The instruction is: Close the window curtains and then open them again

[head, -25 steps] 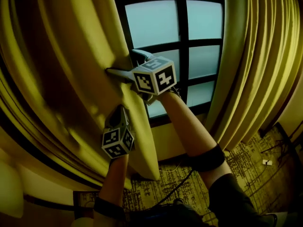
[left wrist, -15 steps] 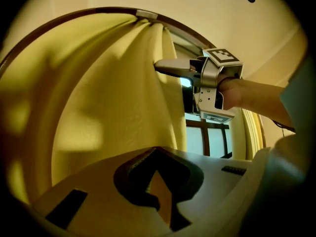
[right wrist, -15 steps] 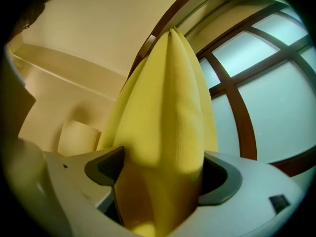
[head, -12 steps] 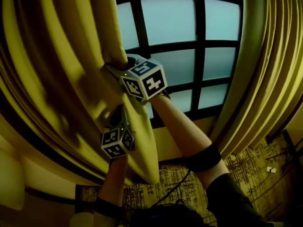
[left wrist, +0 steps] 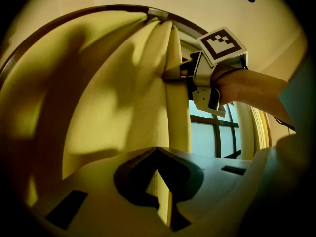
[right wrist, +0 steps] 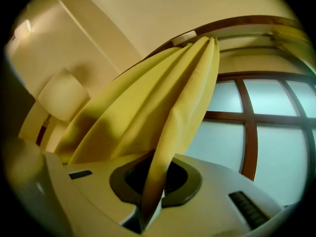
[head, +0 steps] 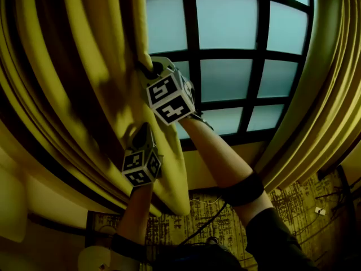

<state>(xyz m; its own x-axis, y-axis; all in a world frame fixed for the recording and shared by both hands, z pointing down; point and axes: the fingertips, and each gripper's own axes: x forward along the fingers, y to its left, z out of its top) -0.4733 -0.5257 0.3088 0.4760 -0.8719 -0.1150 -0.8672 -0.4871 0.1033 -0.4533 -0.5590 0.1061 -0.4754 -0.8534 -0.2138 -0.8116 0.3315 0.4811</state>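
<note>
The yellow left curtain (head: 84,95) hangs bunched at the left of the dark-framed window (head: 237,66). My right gripper (head: 148,68) is at the curtain's inner edge, its jaws finishing their closing on a fold of that fabric (right wrist: 168,102). Lower on the same edge, my left gripper (head: 144,133) is shut on the curtain (left wrist: 123,98), and a strip of cloth runs down between its jaws. In the left gripper view, the right gripper (left wrist: 172,75) shows higher up with its marker cube. The right curtain (head: 321,95) hangs gathered at the far right.
A curved curtain rail (right wrist: 237,21) runs above the window. A pale lamp shade (right wrist: 59,95) stands on the wall left of the curtain. Cables (head: 214,219) lie on the patterned carpet (head: 293,202) below the window sill.
The right gripper's jaws went from open to shut on the curtain edge, and it rolled. Both grippers moved left with the curtain, baring more window panes.
</note>
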